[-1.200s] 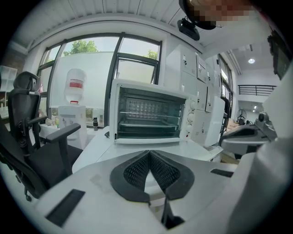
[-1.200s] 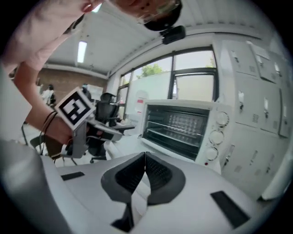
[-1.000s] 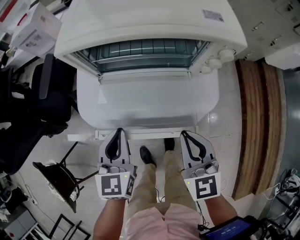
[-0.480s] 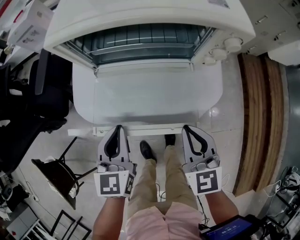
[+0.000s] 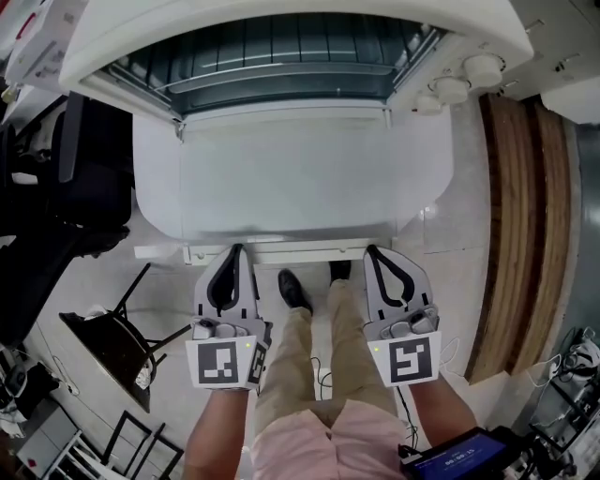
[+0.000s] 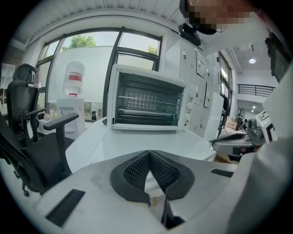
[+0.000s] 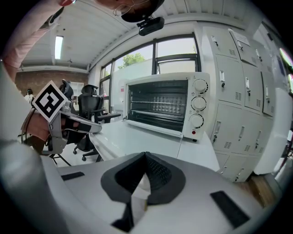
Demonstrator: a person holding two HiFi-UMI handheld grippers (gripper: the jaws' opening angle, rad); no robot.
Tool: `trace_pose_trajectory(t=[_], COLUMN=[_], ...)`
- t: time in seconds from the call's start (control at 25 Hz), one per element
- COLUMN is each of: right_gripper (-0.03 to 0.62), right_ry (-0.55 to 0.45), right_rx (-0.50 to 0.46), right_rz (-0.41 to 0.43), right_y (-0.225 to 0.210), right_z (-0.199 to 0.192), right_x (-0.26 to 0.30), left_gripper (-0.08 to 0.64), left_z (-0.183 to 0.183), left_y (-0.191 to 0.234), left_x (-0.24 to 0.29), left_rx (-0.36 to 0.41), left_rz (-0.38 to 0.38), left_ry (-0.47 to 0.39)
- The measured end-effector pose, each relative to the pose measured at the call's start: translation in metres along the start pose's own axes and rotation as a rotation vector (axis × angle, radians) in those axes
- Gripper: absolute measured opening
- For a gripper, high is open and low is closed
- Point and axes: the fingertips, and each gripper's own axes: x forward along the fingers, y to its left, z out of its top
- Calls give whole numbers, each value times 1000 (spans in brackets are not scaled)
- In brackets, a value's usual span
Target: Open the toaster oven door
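At twelve o'clock on the white table point(image 5: 427, 187), the white metal toaster oven point(image 7: 199, 103) shows its stiff, light glass door point(image 5: 281, 178) seemingly already down, best gripped at its free edge, while my left tongs point(image 5: 234, 250) and right tongs point(image 5: 372, 251) are pressed together, empty.

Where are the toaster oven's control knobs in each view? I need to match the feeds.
Head view: control knobs, top right, on the toaster oven.
Left gripper view: centre, on the oven's right edge.
Right gripper view: right of centre, stacked in a column.
Shared landmark: the wire rack inside the open oven, left of the knobs.
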Motion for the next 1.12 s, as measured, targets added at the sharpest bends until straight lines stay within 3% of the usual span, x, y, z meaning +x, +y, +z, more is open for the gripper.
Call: trace_pose_trajectory(t=[0.76,1.12], right_gripper=[2,2], right_ry=[43,23], right_rx=[32,39], right_rz=[-1,10], right_y=[3,3], right_z=[-34,-27], right_x=[16,13], left_gripper=[12,12], left_z=[-32,-22], left_y=[4,-2], left_x=[16,12], left_rx=[9,26], left_rz=[-21,-22], left_ry=[49,30])
